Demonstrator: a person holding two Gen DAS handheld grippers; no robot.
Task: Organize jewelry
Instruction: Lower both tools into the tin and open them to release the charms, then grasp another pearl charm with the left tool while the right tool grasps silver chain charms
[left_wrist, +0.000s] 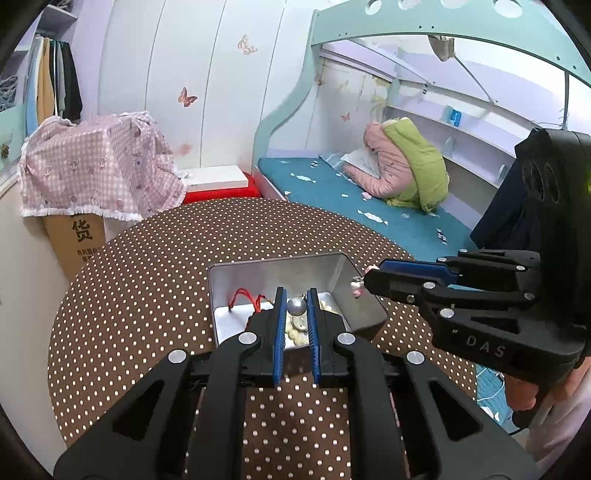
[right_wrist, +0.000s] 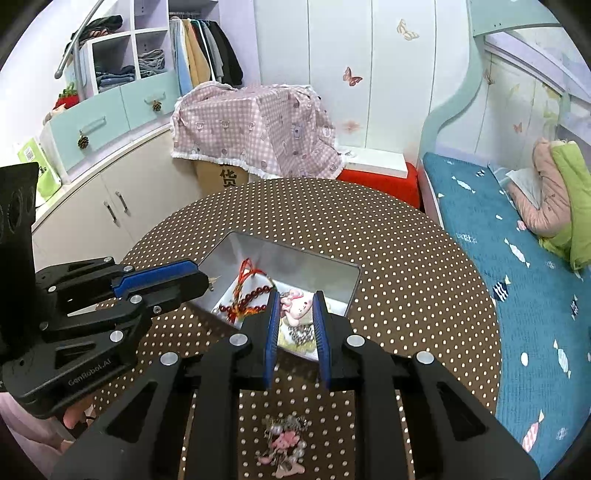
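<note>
An open metal tin (left_wrist: 362, 302) (right_wrist: 325, 273) stands on the round polka-dot table (left_wrist: 147, 295) (right_wrist: 406, 258). It holds a red bead bracelet with red cord (right_wrist: 251, 291) (left_wrist: 245, 297) and pale beads (left_wrist: 295, 330). My left gripper (left_wrist: 296, 299) (right_wrist: 210, 280) is over the tin, shut on a grey pearl piece (left_wrist: 296, 306). My right gripper (right_wrist: 295, 302) (left_wrist: 364, 282) is at the tin's rim, shut on a pink bunny charm (right_wrist: 293, 304) (left_wrist: 356, 288) with a bead chain hanging below. A pink charm with pearls (right_wrist: 284, 443) lies on the table under the right gripper.
A bed with a teal mattress (left_wrist: 351, 195) (right_wrist: 517, 258) runs along the right of the table. A cardboard box under a pink checked cloth (left_wrist: 96, 166) (right_wrist: 255, 129) and a red stool (right_wrist: 380, 182) stand behind. White cabinets (right_wrist: 92, 206) are at the left.
</note>
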